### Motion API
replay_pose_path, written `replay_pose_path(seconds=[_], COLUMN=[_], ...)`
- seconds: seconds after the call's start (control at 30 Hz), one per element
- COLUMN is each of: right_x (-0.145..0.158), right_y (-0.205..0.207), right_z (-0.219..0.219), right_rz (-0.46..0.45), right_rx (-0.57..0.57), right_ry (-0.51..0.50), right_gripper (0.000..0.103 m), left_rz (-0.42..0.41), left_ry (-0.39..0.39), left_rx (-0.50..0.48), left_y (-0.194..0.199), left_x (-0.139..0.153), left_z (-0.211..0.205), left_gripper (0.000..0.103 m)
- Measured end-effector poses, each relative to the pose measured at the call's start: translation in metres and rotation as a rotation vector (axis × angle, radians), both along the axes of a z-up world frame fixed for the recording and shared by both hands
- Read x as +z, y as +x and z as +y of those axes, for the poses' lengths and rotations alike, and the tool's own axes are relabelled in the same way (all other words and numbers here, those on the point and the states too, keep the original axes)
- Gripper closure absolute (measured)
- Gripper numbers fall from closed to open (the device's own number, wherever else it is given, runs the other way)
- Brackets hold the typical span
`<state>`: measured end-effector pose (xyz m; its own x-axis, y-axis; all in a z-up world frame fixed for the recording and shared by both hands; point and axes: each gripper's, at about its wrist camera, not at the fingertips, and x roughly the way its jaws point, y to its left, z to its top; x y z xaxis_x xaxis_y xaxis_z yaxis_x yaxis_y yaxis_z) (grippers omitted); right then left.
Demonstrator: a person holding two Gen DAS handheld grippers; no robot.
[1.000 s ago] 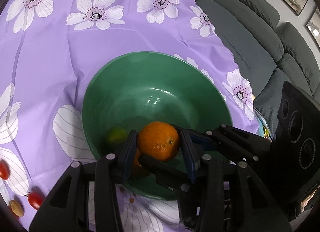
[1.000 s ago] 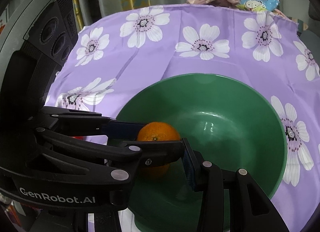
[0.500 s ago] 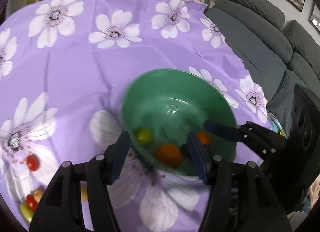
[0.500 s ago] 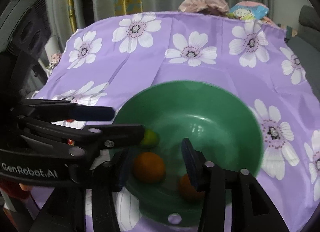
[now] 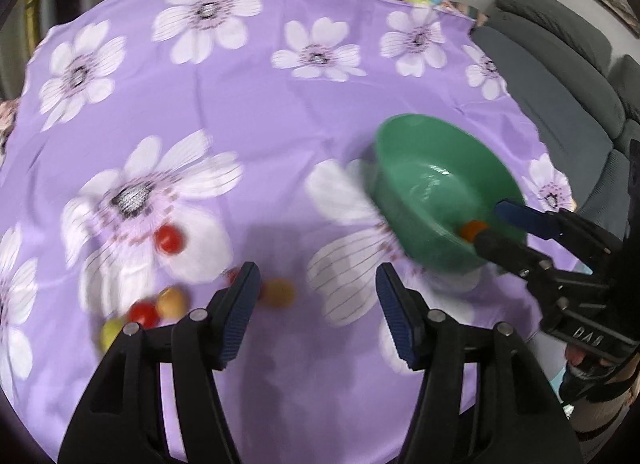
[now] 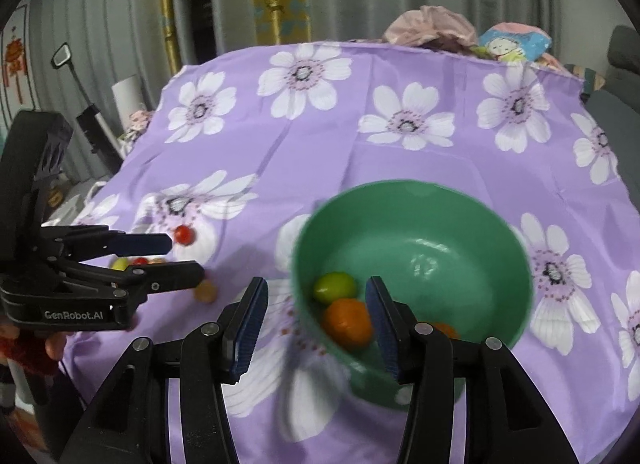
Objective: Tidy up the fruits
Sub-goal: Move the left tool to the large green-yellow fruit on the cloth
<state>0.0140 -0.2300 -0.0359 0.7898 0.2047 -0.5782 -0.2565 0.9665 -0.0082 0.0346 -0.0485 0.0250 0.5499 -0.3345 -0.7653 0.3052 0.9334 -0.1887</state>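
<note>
A green bowl [image 6: 516, 248] stands on the purple flowered cloth; it also shows in the left wrist view [image 5: 424, 220]. Inside it lie an orange [image 6: 346, 322], a green lime [image 6: 334, 287] and a second orange [image 6: 444, 330] half hidden behind my finger. My right gripper [image 6: 316, 324] is open and empty at the bowl's near left rim. My left gripper [image 5: 316, 304] is open and empty above the cloth, left of the bowl. Small fruits lie near it: a red tomato [image 5: 168, 239], an orange-yellow one [image 5: 278, 293], and a red, peach and yellow cluster [image 5: 144, 314].
A grey sofa [image 5: 560, 76] runs along the table's right side. Bundled cloth and a cartoon-print bag [image 6: 514, 42] sit at the far edge. Curtains hang behind the table. The cloth edge drops off at the left [image 6: 120, 172].
My left gripper let go of the orange into the bowl, opened, and swung left toward the small fruits. My right gripper pulled back a little from the bowl.
</note>
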Motion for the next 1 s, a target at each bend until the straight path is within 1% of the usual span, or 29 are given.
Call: replay_pose_path(seconds=[0.1,0.23,0.27,0.37,0.53,0.67,0.8,1.0], right_x=[-0.006,-0.017,-0.019,-0.027,-0.037,-0.042,-0.048,-0.053], right_y=[-0.004,-0.005,-0.005,-0.004,-0.004,-0.005,-0.004,0.001], right_z=[0.010,0.025,0.028,0.042,0.065,0.083,0.102,0.124], right_rz=[0.025,0.070,0.082,0.123,0.155,0.179,0.203,0.233], right_rx=[0.038,0.092,0.105,0.158,0.216,0.264,0.306,0.366], right_ry=[0.002,0.009,0.016,0.040,0.027,0.026,0.016,0.039], right_gripper=[0.052,0.051,0.051,0.051,0.051,0.051,0.051,0.051], left_rz=[0.014,0.039,0.046,0.070,0.085,0.071,0.056,0.058], left_ry=[0.004,0.042,0.042,0.015,-0.026,-0.064,-0.085,-0.116], left_rx=[0.047,0.107,0.122,0.170,0.221,0.238,0.229,0.215], left_y=[-0.013,-0.028,-0.031,-0.041,-0.051,-0.053,-0.050,-0.040], left_x=[-0.007,-0.019,-0.022,-0.030,-0.036,-0.036,-0.036,-0.036], left_z=[0.024,0.053,0.060,0.081,0.105,0.113,0.118,0.126], left_gripper=[0.042,0.042,0.042,0.042,0.042,0.042,0.043,0.044])
